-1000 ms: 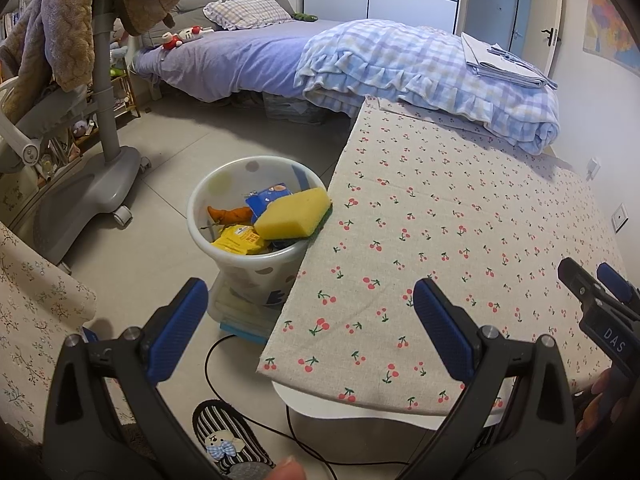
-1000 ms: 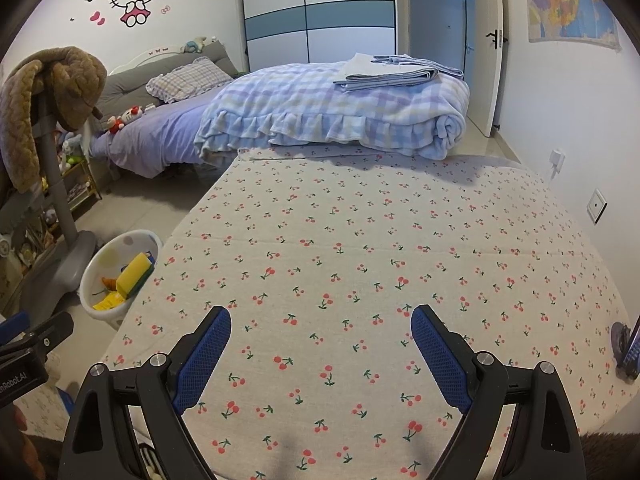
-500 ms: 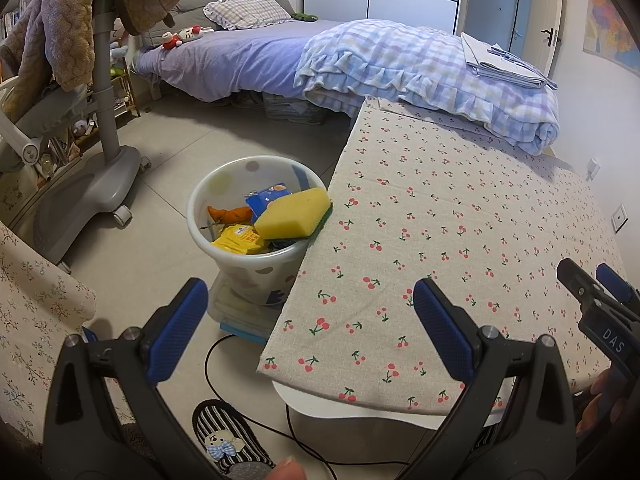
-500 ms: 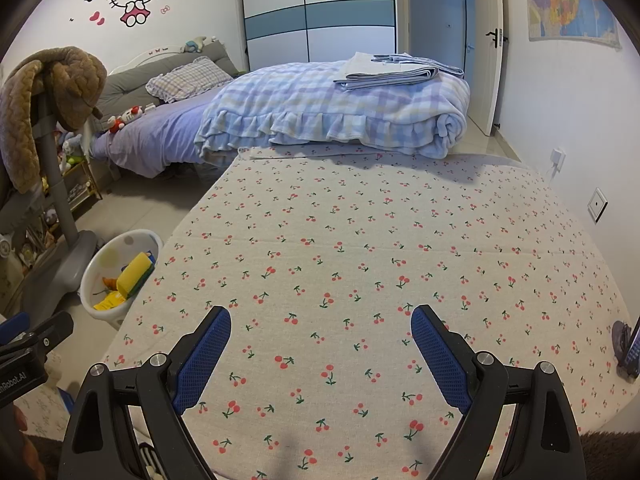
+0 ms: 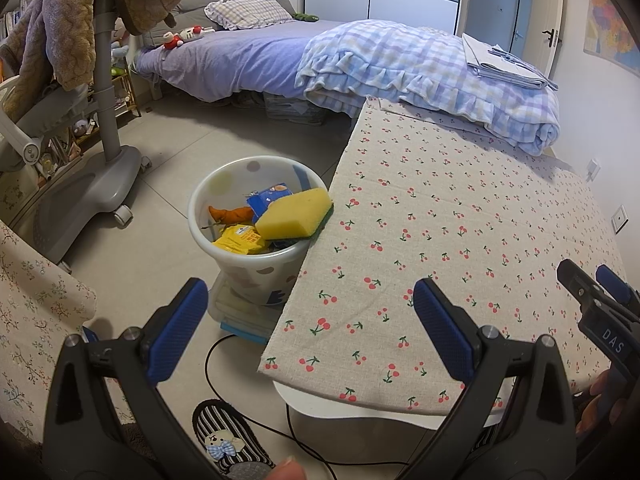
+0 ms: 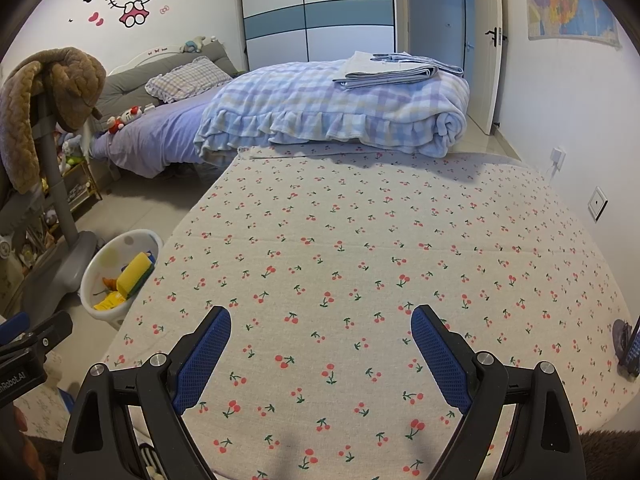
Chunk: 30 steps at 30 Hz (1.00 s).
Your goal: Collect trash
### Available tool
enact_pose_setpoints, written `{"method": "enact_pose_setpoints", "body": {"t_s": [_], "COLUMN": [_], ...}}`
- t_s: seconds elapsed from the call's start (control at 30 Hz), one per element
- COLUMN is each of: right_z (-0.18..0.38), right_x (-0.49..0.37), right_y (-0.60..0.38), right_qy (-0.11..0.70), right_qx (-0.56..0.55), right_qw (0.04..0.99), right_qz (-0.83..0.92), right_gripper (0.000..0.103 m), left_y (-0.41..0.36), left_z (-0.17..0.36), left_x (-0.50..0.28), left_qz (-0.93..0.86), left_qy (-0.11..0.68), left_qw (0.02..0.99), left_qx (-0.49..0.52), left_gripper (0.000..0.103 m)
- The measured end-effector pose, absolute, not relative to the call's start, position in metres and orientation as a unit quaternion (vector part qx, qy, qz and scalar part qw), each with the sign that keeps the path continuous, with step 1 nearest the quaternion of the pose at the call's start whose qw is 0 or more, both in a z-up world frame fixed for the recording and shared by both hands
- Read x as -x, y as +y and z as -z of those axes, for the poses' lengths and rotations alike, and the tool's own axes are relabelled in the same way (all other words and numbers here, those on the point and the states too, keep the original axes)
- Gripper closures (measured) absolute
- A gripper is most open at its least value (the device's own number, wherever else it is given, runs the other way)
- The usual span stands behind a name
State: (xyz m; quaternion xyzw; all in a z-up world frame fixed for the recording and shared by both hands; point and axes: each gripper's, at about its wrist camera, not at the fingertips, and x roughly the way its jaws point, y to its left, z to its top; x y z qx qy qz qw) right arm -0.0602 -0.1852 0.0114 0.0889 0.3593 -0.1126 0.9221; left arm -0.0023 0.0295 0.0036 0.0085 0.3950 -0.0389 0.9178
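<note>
A white dotted trash bin (image 5: 208, 200) stands on the floor beside the table's left edge. Inside it lie a yellow sponge (image 5: 294, 220), a yellow packet (image 5: 238, 240), a blue wrapper (image 5: 266, 198) and an orange piece (image 5: 230, 214). My left gripper (image 5: 310, 302) hangs open over the table's near left corner, nothing between its blue pads. My right gripper (image 6: 320, 330) is open above the cherry-print tablecloth (image 6: 380, 264), holding nothing. The bin (image 6: 100, 272) shows at the left of the right wrist view. The right gripper's tip (image 5: 596, 296) shows at the right edge of the left wrist view.
A bed with a plaid blanket (image 6: 332, 112) butts against the table's far edge. A grey wheeled stand (image 5: 100, 168) draped with a brown blanket stands left of the bin. A black cable (image 5: 216, 364) and a striped slipper (image 5: 228, 436) lie on the floor below the table corner.
</note>
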Motion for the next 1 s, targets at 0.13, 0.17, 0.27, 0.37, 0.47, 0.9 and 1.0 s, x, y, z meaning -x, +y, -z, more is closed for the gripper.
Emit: {"method": "enact_pose_setpoints", "body": {"t_s": [0.13,0.17,0.27,0.37,0.47,0.9,1.0], "right_z": [-0.0113,-0.0114,-0.0113,-0.0112,-0.0112,-0.0109,-0.0072], "right_x": [0.0604,0.0601,0.0601,0.0599,0.0598,0.0594,0.0578], "right_y": [-0.1849,-0.1854,-0.1855,-0.1858,-0.186,-0.1859,-0.1865], "right_qy": [0.359,0.359,0.359,0.359,0.359,0.361,0.369], "right_qx": [-0.089,-0.089,-0.089,-0.089,-0.089,-0.089,-0.097], "right_qw": [0.922,0.922,0.922,0.922,0.922,0.922,0.917], "right_qz": [0.113,0.113,0.113,0.113,0.112,0.111,0.113], "right_gripper": [0.01,0.01,0.01,0.01,0.01,0.01,0.01], "left_y": [0.0295,0.0295,0.0302,0.0305,0.0305,0.0334,0.0336], "left_z": [-0.0035,-0.0035,-0.0037,-0.0038,-0.0036,-0.0069,-0.0096], "left_x": [0.0024,0.0024,0.0022,0.0022,0.0021,-0.0001,-0.0017], "left_qz": [0.038,0.038,0.039,0.039,0.04,0.046,0.049], "left_qy": [0.395,0.395,0.395,0.395,0.395,0.404,0.401], "left_qw": [0.918,0.918,0.918,0.918,0.918,0.914,0.915], "left_qx": [-0.009,-0.008,-0.009,-0.009,-0.009,-0.005,-0.003], "left_gripper": [0.001,0.001,0.001,0.001,0.001,0.001,0.001]}}
